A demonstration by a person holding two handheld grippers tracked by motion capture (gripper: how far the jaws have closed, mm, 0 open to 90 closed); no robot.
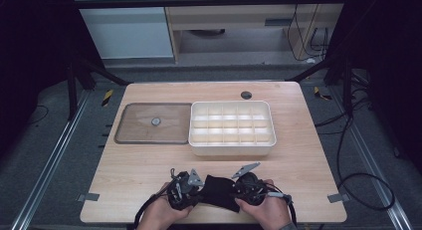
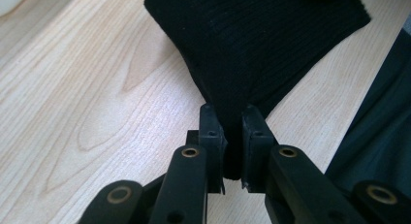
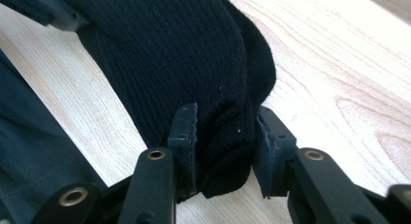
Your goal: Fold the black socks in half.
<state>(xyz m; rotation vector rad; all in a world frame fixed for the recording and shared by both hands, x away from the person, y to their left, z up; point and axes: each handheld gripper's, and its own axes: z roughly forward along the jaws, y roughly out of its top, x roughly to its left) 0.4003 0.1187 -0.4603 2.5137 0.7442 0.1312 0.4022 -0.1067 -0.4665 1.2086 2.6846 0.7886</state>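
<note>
A black ribbed knit sock (image 1: 218,191) lies near the table's front edge between my two grippers. My left gripper (image 1: 198,186) is at its left end. In the left gripper view the jaws (image 2: 233,129) are pinched tight on a corner of the sock (image 2: 252,40), which spreads out ahead on the wood. My right gripper (image 1: 235,186) is at the sock's right end. There the jaws (image 3: 225,136) stand wider, with a bunched fold of the sock (image 3: 169,49) filling the gap and both pads against it. A person's hands hold both grippers.
A white divided tray (image 1: 231,149) sits mid-table just beyond the grippers. A flat brown tray (image 1: 134,135) with a small round knob (image 1: 156,121) lies to its left. A dark round hole (image 1: 246,95) is near the far edge. Dark clothing shows beside the table's front edge.
</note>
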